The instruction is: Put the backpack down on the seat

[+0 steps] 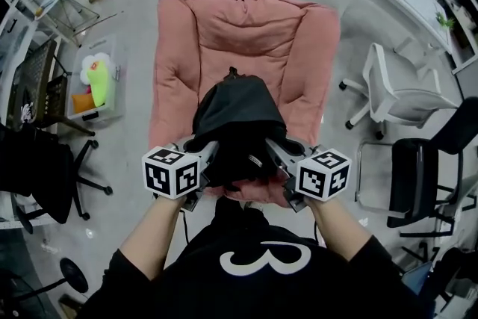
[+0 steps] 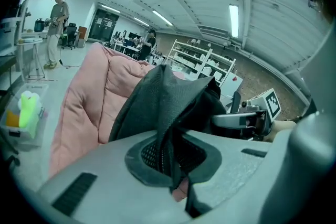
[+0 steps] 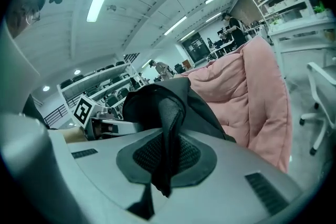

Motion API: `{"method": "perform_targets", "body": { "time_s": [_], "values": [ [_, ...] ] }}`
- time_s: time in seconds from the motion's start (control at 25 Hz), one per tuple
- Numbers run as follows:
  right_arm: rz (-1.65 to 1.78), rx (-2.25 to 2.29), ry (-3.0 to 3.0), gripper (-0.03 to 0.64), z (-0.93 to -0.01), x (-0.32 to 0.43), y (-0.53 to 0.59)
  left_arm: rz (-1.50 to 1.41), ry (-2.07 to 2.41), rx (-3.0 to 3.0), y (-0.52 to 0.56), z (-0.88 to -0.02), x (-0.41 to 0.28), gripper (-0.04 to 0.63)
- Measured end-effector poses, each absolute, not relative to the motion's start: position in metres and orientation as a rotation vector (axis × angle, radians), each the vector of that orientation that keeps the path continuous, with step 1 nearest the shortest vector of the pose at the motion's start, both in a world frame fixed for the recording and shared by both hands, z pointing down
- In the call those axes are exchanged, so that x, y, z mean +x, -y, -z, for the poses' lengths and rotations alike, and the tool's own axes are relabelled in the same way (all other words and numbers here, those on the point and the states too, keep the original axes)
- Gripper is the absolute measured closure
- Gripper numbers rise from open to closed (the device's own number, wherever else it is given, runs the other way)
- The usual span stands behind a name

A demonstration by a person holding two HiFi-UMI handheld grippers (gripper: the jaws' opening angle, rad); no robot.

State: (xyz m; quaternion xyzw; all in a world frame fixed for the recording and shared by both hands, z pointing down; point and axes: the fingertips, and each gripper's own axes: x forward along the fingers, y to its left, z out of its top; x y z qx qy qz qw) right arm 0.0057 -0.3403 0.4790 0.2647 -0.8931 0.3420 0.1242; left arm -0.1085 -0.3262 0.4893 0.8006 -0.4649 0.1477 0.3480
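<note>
A black backpack (image 1: 237,123) hangs over the front part of a pink cushioned seat (image 1: 246,33). My left gripper (image 1: 202,159) is shut on the bag's left side, and my right gripper (image 1: 278,155) is shut on its right side. In the left gripper view black fabric of the backpack (image 2: 168,107) is pinched between the jaws, with the pink seat (image 2: 89,97) behind it. The right gripper view shows a fold of the backpack (image 3: 168,118) clamped between the jaws and the seat (image 3: 252,92) to the right. Whether the bag's bottom rests on the cushion I cannot tell.
A white office chair (image 1: 399,90) and a black chair (image 1: 426,175) stand to the right of the seat. A clear bin with toys (image 1: 93,86) and a black chair (image 1: 45,160) are on the left. People stand in the far room (image 2: 55,26).
</note>
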Motion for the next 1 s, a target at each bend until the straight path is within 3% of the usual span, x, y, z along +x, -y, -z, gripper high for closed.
{"method": "perform_targets", "body": {
  "time_s": [1.0],
  "values": [
    [-1.044,1.011,2.369,0.589,-0.595,-0.047,0.457,-0.52,1.016,2.077,0.46,-0.611,-0.161,0.584]
  ]
}}
